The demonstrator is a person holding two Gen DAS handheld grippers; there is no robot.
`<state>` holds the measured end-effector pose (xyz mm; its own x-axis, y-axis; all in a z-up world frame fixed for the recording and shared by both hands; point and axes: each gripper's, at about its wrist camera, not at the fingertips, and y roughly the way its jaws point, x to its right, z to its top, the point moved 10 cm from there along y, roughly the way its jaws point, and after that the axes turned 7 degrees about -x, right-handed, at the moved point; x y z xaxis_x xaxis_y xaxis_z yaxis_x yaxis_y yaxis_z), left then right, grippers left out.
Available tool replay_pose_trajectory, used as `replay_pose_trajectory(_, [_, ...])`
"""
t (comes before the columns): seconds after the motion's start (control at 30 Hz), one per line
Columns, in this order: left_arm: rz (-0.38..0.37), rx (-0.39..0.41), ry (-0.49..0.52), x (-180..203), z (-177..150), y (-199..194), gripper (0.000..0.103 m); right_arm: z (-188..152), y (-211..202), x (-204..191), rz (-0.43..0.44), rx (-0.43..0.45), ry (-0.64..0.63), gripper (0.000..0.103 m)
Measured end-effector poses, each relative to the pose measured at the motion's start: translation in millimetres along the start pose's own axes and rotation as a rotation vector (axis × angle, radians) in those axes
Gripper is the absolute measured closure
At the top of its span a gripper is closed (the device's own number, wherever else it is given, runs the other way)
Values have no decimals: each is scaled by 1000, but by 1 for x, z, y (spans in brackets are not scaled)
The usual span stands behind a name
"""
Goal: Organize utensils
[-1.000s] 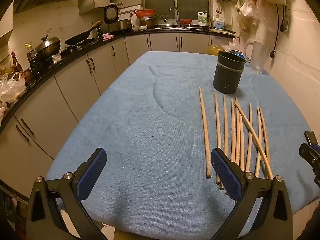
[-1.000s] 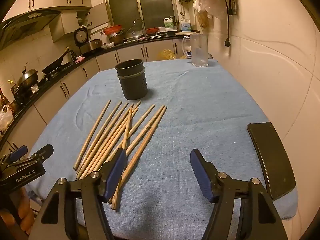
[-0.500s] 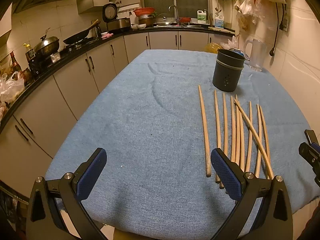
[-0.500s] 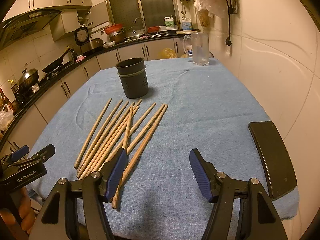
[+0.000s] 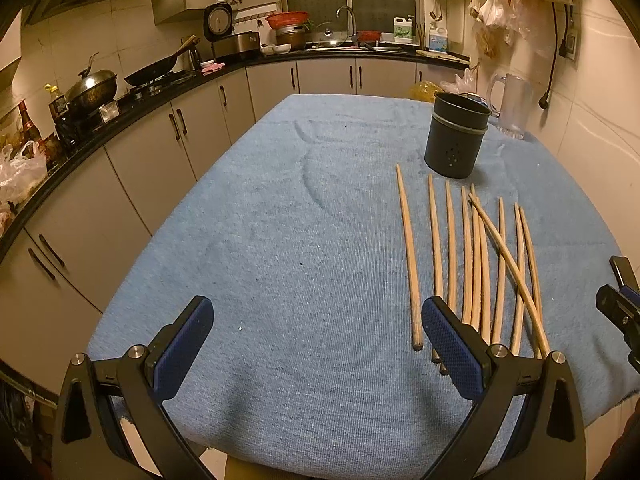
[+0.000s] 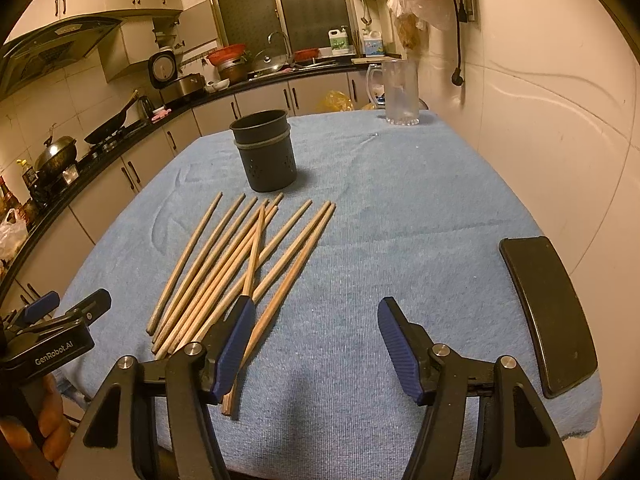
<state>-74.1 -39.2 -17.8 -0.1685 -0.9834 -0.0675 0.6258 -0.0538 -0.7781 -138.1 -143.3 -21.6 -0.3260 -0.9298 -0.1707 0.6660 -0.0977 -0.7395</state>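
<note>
Several wooden chopsticks (image 5: 472, 256) lie side by side on the blue cloth, one crossed over the others; they also show in the right wrist view (image 6: 240, 264). A dark perforated holder cup (image 5: 456, 136) stands upright just beyond their far tips, also seen in the right wrist view (image 6: 266, 156). My left gripper (image 5: 316, 340) is open and empty over the cloth, left of the chopsticks. My right gripper (image 6: 312, 340) is open and empty, right of the chopsticks' near ends.
A black phone (image 6: 548, 316) lies on the table's right edge near the wall. A clear glass jug (image 6: 398, 94) stands at the far corner. The blue cloth (image 5: 280, 220) covers the table. Kitchen counters (image 5: 120, 92) run along the left and back.
Both grippers have moved slightly forward over the table. The chopsticks and cup have not moved.
</note>
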Motion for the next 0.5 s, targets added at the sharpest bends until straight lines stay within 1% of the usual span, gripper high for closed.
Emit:
replay_pose_trajectory(0.17, [0, 0, 0, -1, 0, 0, 0, 1, 0, 1, -6, -6, -3, 35])
replay_pose_trajectory(0.3, [0, -1, 0, 0, 0, 0, 0, 3, 0, 1, -13, 23, -16, 35])
replay_pose_trajectory(0.5, [-2, -5, 0, 0, -1, 1, 0, 4, 0, 2, -11, 28, -26, 35])
